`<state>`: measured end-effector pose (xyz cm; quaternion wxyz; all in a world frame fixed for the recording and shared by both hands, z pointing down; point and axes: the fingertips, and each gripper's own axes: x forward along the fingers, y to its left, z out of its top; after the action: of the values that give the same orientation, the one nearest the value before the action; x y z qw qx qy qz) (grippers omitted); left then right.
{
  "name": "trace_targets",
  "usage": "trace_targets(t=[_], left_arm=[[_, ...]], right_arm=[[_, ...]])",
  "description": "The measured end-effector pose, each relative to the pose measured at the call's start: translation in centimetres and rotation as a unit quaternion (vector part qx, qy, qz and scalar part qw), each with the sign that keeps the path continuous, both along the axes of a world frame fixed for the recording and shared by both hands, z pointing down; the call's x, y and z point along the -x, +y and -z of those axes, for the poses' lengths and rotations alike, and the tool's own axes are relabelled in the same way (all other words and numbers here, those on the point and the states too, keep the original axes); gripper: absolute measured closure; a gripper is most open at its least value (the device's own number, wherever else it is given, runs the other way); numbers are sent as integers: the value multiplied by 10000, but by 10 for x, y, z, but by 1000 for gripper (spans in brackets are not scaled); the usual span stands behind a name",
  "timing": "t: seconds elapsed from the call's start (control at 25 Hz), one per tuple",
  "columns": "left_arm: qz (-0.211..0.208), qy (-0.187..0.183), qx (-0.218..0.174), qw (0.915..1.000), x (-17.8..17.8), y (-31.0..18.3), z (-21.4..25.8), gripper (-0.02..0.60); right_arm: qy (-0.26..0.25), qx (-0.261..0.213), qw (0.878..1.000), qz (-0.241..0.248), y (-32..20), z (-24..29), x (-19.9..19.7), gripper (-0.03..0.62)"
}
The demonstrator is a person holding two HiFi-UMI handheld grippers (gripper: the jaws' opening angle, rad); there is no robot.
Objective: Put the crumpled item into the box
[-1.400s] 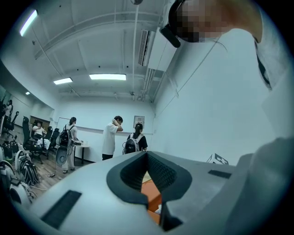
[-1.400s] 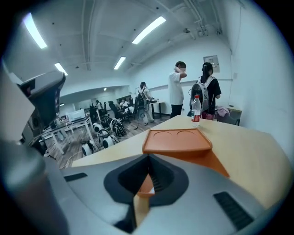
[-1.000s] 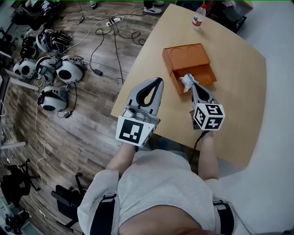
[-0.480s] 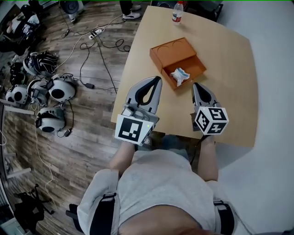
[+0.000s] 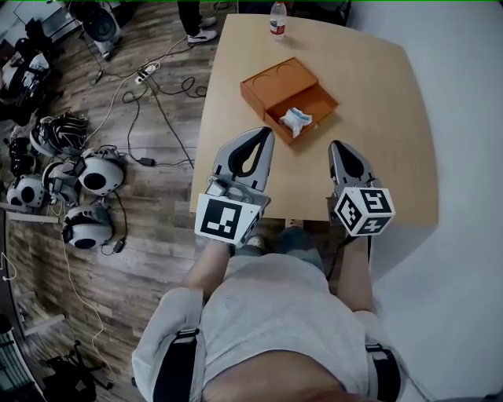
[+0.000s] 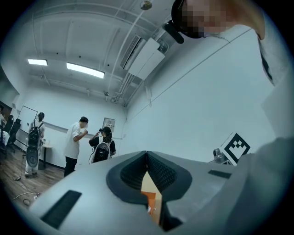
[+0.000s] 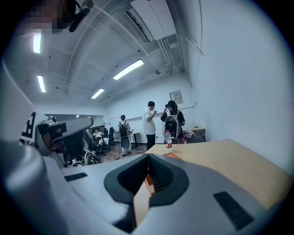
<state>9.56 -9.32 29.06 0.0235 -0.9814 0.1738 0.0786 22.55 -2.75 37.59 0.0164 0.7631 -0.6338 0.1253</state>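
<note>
An open orange box (image 5: 321, 100) lies on the wooden table (image 5: 385, 118), its lid (image 5: 275, 82) folded back to the far left. The crumpled white item (image 5: 295, 119) rests inside the box's tray. My left gripper (image 5: 266, 133) is held above the near table edge, short of the box, shut and empty. My right gripper (image 5: 339, 145) is beside it on the right, also shut with nothing in it. In the left gripper view the left gripper (image 6: 147, 154) has its pads touching, and so does the right gripper (image 7: 148, 157) in the right gripper view.
A water bottle (image 5: 277, 19) stands at the table's far edge. On the wooden floor to the left lie several helmet-like headsets (image 5: 93, 174) and cables (image 5: 157, 86). People (image 7: 150, 124) stand beyond the table's far end.
My right gripper was at the crumpled item by the box's front edge; the item now lies in the box. Both grippers have drawn back toward the near table edge.
</note>
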Motion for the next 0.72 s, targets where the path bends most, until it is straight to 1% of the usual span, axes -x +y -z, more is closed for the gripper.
trace_targets(t=[0.32,0.72], left_arm=[[-211,23,-55,9998,6,16,2,568],[-268,27,-87,9996,14,22,3,568]], right_arm=[[-19,-359,9991,-216,26,16,12,582],[61,-615,9974,-364,41,29,24,582]])
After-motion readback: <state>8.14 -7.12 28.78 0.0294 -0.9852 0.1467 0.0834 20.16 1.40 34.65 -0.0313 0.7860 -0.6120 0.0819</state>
